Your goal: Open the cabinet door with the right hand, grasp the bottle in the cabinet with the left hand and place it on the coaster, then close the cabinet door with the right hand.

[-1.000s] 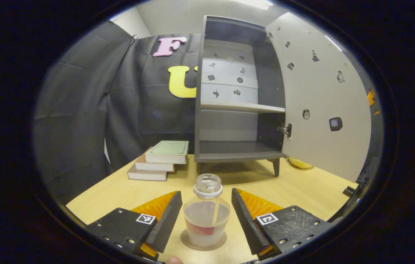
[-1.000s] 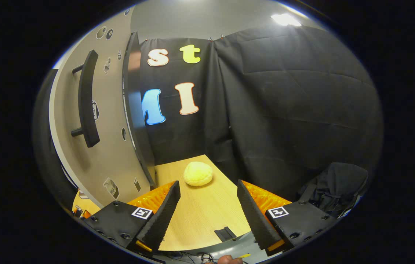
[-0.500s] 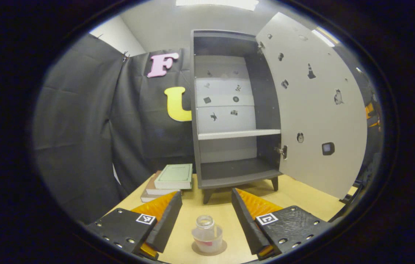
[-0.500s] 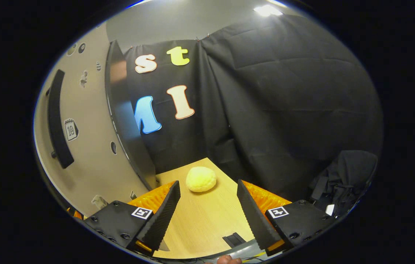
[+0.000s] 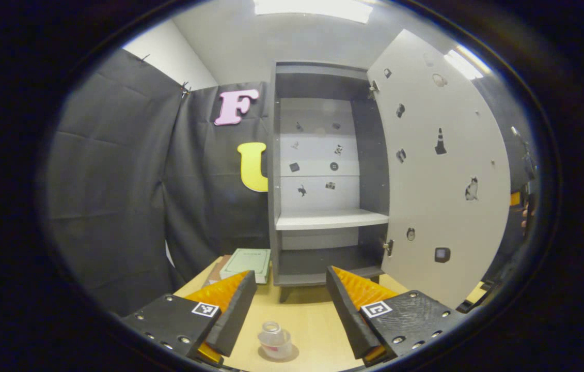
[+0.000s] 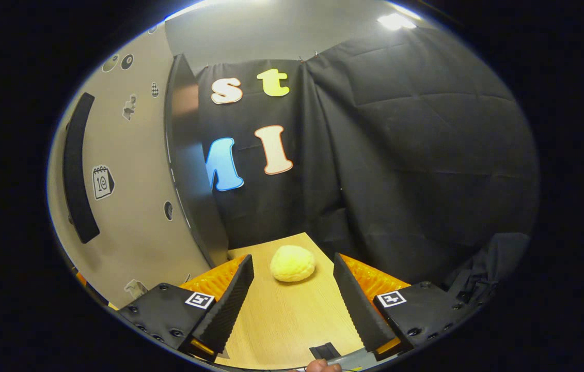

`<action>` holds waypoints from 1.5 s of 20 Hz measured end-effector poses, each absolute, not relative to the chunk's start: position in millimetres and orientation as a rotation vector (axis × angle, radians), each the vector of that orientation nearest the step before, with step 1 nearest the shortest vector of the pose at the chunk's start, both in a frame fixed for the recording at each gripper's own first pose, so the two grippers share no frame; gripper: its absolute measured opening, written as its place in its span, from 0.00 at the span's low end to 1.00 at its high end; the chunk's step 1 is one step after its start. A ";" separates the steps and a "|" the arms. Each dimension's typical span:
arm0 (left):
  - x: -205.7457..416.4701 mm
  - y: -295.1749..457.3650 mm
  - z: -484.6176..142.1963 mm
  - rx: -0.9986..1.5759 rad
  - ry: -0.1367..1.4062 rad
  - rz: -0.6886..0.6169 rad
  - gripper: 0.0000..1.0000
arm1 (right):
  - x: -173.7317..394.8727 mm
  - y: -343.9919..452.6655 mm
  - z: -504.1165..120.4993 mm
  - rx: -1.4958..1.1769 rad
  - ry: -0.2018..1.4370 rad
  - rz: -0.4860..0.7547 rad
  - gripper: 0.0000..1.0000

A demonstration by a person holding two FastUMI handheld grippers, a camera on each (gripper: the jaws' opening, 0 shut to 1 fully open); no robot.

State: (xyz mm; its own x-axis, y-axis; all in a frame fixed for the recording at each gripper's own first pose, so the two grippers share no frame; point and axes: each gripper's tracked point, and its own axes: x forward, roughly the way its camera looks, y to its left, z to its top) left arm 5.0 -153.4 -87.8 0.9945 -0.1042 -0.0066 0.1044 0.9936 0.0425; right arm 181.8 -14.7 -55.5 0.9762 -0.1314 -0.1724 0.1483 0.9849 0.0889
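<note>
Two steps done, I judge — cabinet door (image 5: 441,170) swung open, bottle (image 5: 274,341) standing on coaster (image 5: 277,354) on tabletop (image 5: 307,320). Left claw (image 5: 290,310) spread apart above bottle, holding nothing. Right claw (image 6: 292,299) also apart beside door handle (image 6: 78,170) — closing door left.

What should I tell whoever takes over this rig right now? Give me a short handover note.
Left gripper: open, holding nothing, above the table.
Right gripper: open, holding nothing, beside the cabinet door, off its handle.
Bottle stands on the coaster, in front of the cabinet.
Done: door opened, bottle placed.
Left: close the door with the right gripper.
</note>
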 end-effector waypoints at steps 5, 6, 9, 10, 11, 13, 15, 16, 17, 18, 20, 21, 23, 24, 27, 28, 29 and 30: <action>-7.2 -168.7 -80.7 0.030 0.028 -0.088 0.90 | 184.9 -5.8 -19.8 0.059 0.109 -0.063 0.93; -9.8 -173.3 -76.0 0.015 0.026 -0.087 0.93 | 185.8 -2.1 -10.3 0.057 0.097 -0.041 0.93; -20.2 -184.1 -62.6 -0.059 0.018 -0.078 0.90 | 186.5 13.4 16.3 0.046 0.063 0.041 0.93; -21.2 -189.2 -55.9 -0.087 0.014 -0.083 0.88 | 186.7 18.4 24.3 0.045 0.053 0.068 0.93; -24.2 -193.0 -50.7 -0.106 0.011 -0.079 0.88 | 186.3 24.4 31.5 0.045 0.043 0.097 0.93; -32.3 -190.6 -29.8 -0.122 -0.032 -0.051 0.88 | 186.1 37.7 42.0 0.042 0.034 0.158 0.98; -42.3 -188.2 -18.7 -0.133 -0.038 -0.007 0.88 | 183.4 50.4 48.3 0.051 0.043 0.223 0.93; -46.3 -184.0 -14.5 -0.128 -0.046 0.021 0.91 | 182.0 57.1 52.0 0.061 0.047 0.253 0.93; -50.5 -179.6 -5.3 -0.120 -0.064 0.049 0.91 | 179.8 63.0 57.0 0.073 0.047 0.277 0.93; -55.2 -178.0 3.0 -0.108 -0.083 0.059 0.91 | 178.3 66.7 62.1 0.082 0.046 0.293 0.98; -57.9 -183.5 8.3 -0.063 -0.092 0.045 0.88 | 177.0 71.2 72.8 0.089 0.033 0.305 0.98; -58.4 -181.8 6.3 -0.035 -0.088 0.045 0.88 | 175.9 75.1 77.3 0.087 0.027 0.308 0.98; -56.7 -180.0 5.9 0.010 -0.086 0.038 0.88 | 175.4 81.2 82.3 0.064 0.025 0.308 0.98; -56.3 -182.3 3.4 0.021 -0.081 0.020 0.91 | 174.3 83.7 82.7 0.045 0.033 0.302 0.98; -52.8 -186.3 -9.6 0.026 -0.050 -0.031 0.89 | 170.9 88.1 86.5 -0.005 0.041 0.260 0.97; -52.2 -184.1 -11.8 0.024 -0.044 -0.044 0.89 | 169.5 89.4 86.9 -0.020 0.039 0.246 0.97; -51.0 -179.9 -13.1 0.020 -0.036 -0.056 0.89 | 167.8 91.0 88.0 -0.037 0.039 0.230 0.97; -47.1 -174.1 -15.2 0.008 -0.021 -0.060 0.89 | 165.9 91.6 89.2 -0.052 0.036 0.209 0.97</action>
State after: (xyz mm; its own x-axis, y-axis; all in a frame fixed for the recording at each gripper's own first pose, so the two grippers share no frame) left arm -47.1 -174.1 -15.2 0.9980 -0.0600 0.0209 0.0598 0.9982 0.0088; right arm 165.9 91.6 89.2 0.9775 0.2068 -0.0409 -0.2087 0.9768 -0.0476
